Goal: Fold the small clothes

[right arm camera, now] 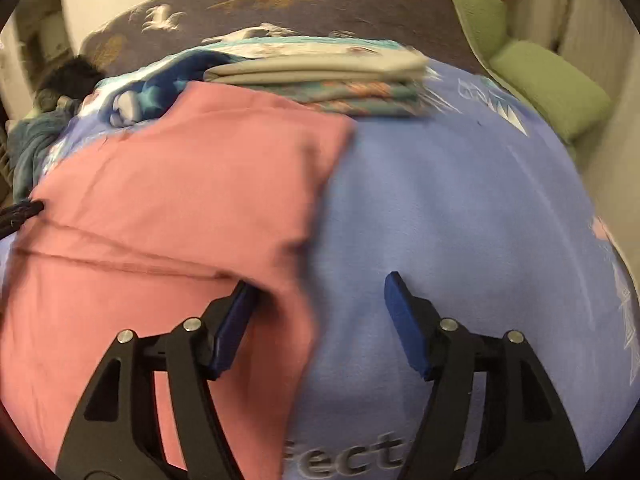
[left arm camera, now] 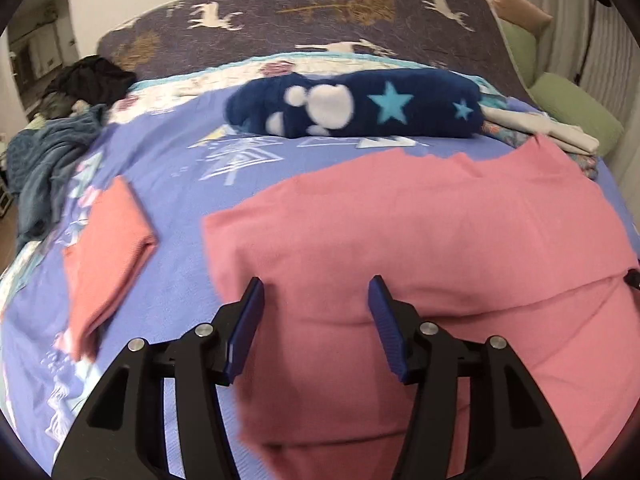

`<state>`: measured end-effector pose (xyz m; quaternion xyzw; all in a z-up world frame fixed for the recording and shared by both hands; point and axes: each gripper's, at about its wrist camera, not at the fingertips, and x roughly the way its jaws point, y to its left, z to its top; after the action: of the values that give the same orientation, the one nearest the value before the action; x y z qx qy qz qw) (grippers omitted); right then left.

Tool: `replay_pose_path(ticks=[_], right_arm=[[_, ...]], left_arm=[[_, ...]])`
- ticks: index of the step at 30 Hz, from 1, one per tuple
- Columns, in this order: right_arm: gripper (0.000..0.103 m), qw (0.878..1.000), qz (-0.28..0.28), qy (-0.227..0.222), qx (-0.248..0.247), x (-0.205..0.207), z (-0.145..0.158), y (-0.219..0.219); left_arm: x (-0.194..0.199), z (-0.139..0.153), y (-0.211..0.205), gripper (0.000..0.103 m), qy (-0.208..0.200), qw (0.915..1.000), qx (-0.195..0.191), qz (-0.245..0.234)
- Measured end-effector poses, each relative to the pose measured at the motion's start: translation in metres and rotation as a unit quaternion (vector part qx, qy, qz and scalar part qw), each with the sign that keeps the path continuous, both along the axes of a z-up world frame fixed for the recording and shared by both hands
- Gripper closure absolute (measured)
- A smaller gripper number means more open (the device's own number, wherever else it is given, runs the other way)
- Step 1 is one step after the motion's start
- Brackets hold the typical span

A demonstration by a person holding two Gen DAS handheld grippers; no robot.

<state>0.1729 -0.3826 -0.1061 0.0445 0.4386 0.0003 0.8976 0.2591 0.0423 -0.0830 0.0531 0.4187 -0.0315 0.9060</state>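
Observation:
A pink garment [left arm camera: 420, 232] lies spread flat on the lilac bedspread [left arm camera: 180, 184]. It also shows in the right wrist view [right arm camera: 180, 200], filling the left half. My left gripper [left arm camera: 316, 292] is open and empty, hovering over the garment's near left part. My right gripper [right arm camera: 318, 292] is open and empty, straddling the garment's right edge, its left finger [right arm camera: 232, 320] over the pink cloth. A smaller folded pink piece [left arm camera: 108, 248] lies to the left on the bedspread.
A dark blue fleece roll [left arm camera: 352, 106] with stars lies behind the garment. Folded grey and patterned cloths [right arm camera: 320, 80] are stacked at the back right. A teal blanket [left arm camera: 44, 168] and dark clothes [left arm camera: 92, 80] sit at the left edge. Green cushions [right arm camera: 548, 92] flank the right.

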Motion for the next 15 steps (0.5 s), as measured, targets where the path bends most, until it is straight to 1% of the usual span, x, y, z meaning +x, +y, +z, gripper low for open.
replay_pose_path(ticks=[1,2,3,4,6,7,9,12,13,15], right_arm=[[0.038,0.999,-0.017,-0.006,0.032,-0.004,0.004,-0.013],[0.038,0.998,-0.032,-0.007,0.045,-0.007,0.007,-0.021],[0.038,0.997,-0.035,-0.008,0.071,-0.011,0.009,-0.030],[0.038,0.996,-0.033,-0.007,0.084,-0.014,0.009,-0.033],[0.038,0.995,-0.031,-0.010,0.092,-0.023,0.012,-0.037],[0.038,0.995,-0.025,-0.015,0.094,-0.027,0.013,-0.038],[0.038,0.992,-0.015,-0.020,0.123,-0.032,0.014,-0.043],[0.038,0.984,-0.012,-0.019,0.179,-0.024,0.017,-0.051],[0.038,0.978,-0.006,-0.020,0.206,-0.016,0.018,-0.053],[0.038,0.971,-0.005,-0.014,0.240,0.008,0.019,-0.060]], left_arm=[[-0.004,0.001,0.002,0.047,-0.002,1.0000,0.007,0.001],[-0.013,0.003,0.006,0.047,-0.005,0.9999,0.012,0.003],[-0.021,0.005,0.011,0.047,-0.007,0.9999,0.008,0.004],[-0.029,0.006,0.016,0.047,-0.008,1.0000,-0.003,0.003],[-0.051,0.010,0.029,0.047,-0.010,0.9992,-0.038,0.002],[-0.057,0.010,0.032,0.047,-0.010,0.9989,-0.046,0.001],[-0.070,0.008,0.039,0.046,-0.003,0.9982,-0.060,0.002],[-0.076,0.007,0.042,0.046,-0.001,0.9985,-0.054,0.008],[-0.077,0.008,0.043,0.046,-0.002,0.9984,-0.056,0.011],[-0.080,0.011,0.044,0.046,-0.003,0.9972,-0.073,0.013]])
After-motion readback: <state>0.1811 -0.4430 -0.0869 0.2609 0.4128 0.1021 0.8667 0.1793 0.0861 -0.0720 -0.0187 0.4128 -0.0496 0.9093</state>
